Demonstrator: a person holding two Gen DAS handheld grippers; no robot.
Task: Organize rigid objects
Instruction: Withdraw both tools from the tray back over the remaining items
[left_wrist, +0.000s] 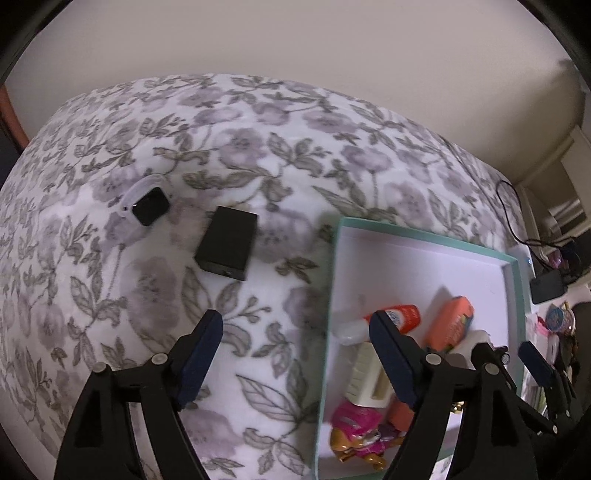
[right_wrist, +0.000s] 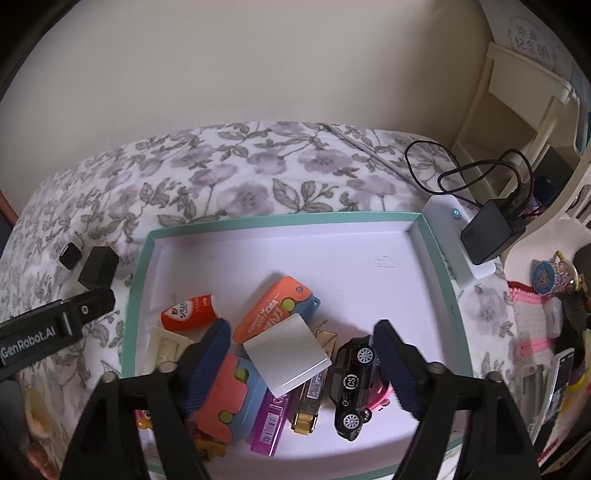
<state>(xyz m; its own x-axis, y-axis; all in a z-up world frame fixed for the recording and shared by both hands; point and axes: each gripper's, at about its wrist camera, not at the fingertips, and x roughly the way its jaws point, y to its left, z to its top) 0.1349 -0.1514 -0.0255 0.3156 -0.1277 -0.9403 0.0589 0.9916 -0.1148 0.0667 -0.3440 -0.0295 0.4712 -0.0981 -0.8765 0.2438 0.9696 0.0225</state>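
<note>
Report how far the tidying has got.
Done: the toy car, orange cases and other small items lie in the teal-rimmed box. In hand: nothing; left gripper and right gripper are open. Left: the black box and the small black square item on the bedspread.

Both wrist views look down close over the bed (left_wrist: 258, 147); both share the tray (right_wrist: 280, 218) at lower right and lower centre.

Soft, dim, diffuse indoor light is falling evenly, casting only faint shadows inside the teal-rimmed white cardboard box (right_wrist: 432, 236). Fisheye distortion is bowing the purple floral fabric surface (left_wrist: 258, 147); black vignetting is framing the corners. Slight motion blur is softening details throughout.
</note>
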